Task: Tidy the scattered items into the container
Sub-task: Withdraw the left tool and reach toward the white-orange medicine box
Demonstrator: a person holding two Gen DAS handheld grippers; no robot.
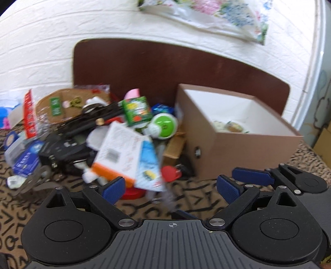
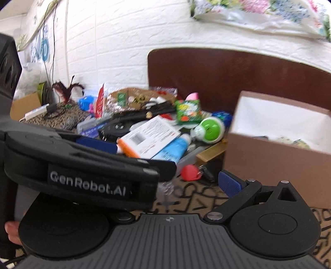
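A pile of scattered items lies on a patterned cloth: a white and orange box (image 1: 118,153) (image 2: 149,136), a blue tube (image 1: 149,165) (image 2: 173,148), a green and white round item (image 1: 164,126) (image 2: 210,129), a green packet (image 1: 136,110) (image 2: 188,110), a red tag (image 1: 170,173) (image 2: 189,172). An open brown cardboard box (image 1: 238,153) (image 2: 269,165) with a white inside stands to the right and holds a few items. My left gripper (image 1: 170,188) is open and empty, just short of the pile. My right gripper (image 2: 171,182) looks open; its left finger is hidden behind the left gripper's body (image 2: 82,165).
A dark brown headboard (image 1: 165,68) (image 2: 227,68) and a white brick wall stand behind. A floral bag (image 1: 206,16) hangs above. More clutter and cardboard (image 2: 24,103) lie at the far left. The right gripper's fingers (image 1: 252,175) sit beside the box front.
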